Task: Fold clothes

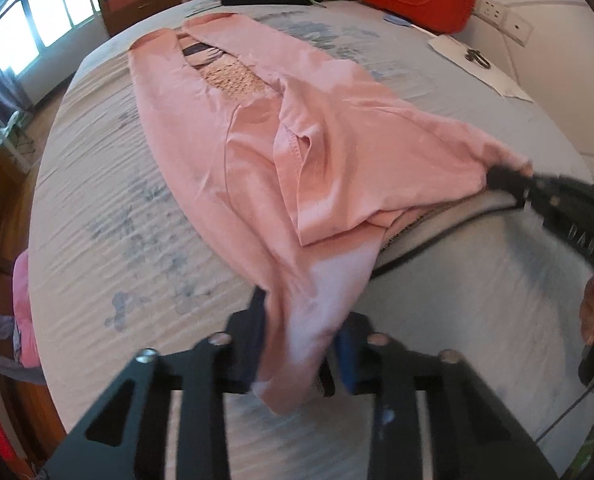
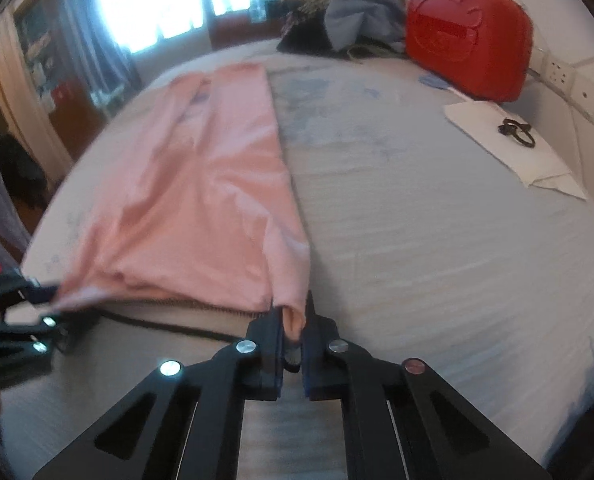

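Observation:
A pink garment [image 1: 233, 136] lies lengthwise on the bed, its sides folded inward over a patterned middle strip. It shows as a long pink band in the right wrist view [image 2: 201, 184]. My left gripper [image 1: 297, 344] is shut on the garment's near left corner. My right gripper [image 2: 295, 332] is shut on the near right corner. The right gripper also shows in the left wrist view [image 1: 509, 180], and the left gripper shows at the left edge of the right wrist view [image 2: 37, 300]. The near edge of the garment is lifted a little off the bed between them.
The bed sheet [image 2: 417, 220] is pale blue with a faded print. A red bag [image 2: 469, 32] and a heap of clothes [image 2: 349, 20] sit at the far end. White paper with a black clip [image 2: 517, 132] lies at the right by wall sockets.

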